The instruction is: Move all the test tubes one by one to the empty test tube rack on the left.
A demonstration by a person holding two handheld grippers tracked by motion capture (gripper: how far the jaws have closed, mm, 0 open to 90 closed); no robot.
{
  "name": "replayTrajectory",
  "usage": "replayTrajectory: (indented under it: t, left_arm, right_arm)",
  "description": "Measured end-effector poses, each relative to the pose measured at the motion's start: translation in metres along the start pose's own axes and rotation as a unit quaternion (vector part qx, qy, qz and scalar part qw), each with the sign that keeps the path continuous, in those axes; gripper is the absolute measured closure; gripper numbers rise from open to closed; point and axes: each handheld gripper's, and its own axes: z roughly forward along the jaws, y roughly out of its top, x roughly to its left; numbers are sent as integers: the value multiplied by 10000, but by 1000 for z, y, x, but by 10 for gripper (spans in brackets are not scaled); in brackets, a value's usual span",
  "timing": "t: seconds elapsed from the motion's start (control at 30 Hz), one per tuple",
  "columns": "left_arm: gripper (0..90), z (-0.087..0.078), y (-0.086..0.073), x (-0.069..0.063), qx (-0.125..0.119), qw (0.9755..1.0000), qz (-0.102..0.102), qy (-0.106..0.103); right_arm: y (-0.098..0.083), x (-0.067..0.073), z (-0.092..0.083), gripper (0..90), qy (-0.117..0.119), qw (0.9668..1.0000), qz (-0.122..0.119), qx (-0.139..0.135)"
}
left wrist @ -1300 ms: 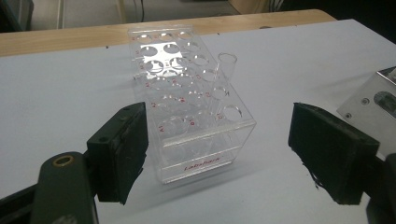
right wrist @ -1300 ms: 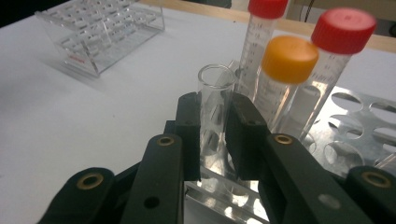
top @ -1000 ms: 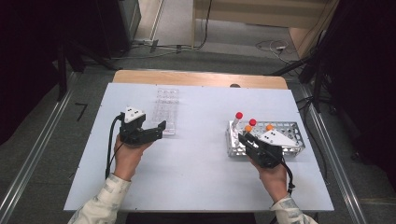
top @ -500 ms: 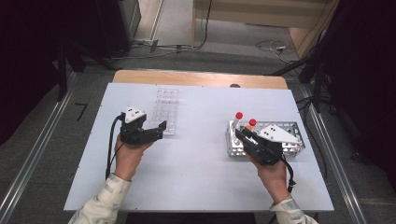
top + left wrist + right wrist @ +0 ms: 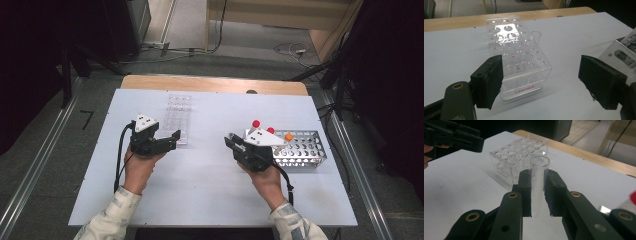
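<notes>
The right gripper (image 5: 537, 192) is pinching a clear uncapped glass tube (image 5: 538, 182) upright between its two black jaws, pads pressing on the tube's lower half, open mouth sticking up above them. In the high view this right gripper (image 5: 234, 143) is sitting at the left end of the metal rack (image 5: 305, 150), pointing left toward the middle of the table (image 5: 210, 190). The left gripper (image 5: 540, 80) is holding nothing, jaws spread wide, hovering just in front of the clear plastic rack (image 5: 516, 62) and not touching it as far as can be told; in the high view the left gripper (image 5: 170, 141) is just beside that rack's near end (image 5: 177, 117). One empty clear tube (image 5: 534, 47) is already standing in a near-row hole of the plastic rack, the other holes looking empty. Three capped tubes are standing in the metal rack, two red caps (image 5: 256, 123) and one orange cap (image 5: 288, 136). Judging progress: the job looks like moving tubes from the metal rack to the plastic one, one tube apparently placed, a second one in the grip and not yet across, the capped ones left. Next move is probably carrying the tube over the open table and lowering it straight into a free hole; tilt risk is there since glass is slick against the pads.
</notes>
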Motion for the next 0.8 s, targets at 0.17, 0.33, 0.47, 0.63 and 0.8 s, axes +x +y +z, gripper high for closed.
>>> replayTrajectory:
  t: [0.17, 0.33, 0.47, 0.63, 0.8]
  left_arm:
    - [198, -1, 1, -3, -38, 10000, 26, -51]
    - [226, -2, 2, -10, -78, 9996, 116, -233]
    - [270, -2, 4, -18, -116, 9988, 166, -456]
    - [345, -1, 7, -33, -139, 9962, 375, -768]
    - [397, 1, 9, -42, -121, 9948, 475, -895]
  right_arm:
    - [3, 9, 21, 734, 78, 9999, -37, 112]
    - [4, 19, 39, 734, 145, 9997, -89, 196]
    - [4, 26, 53, 734, 188, 9994, -109, 266]
    - [5, 33, 66, 734, 211, 9994, -31, 270]
    - [4, 42, 77, 734, 212, 9994, 46, 262]
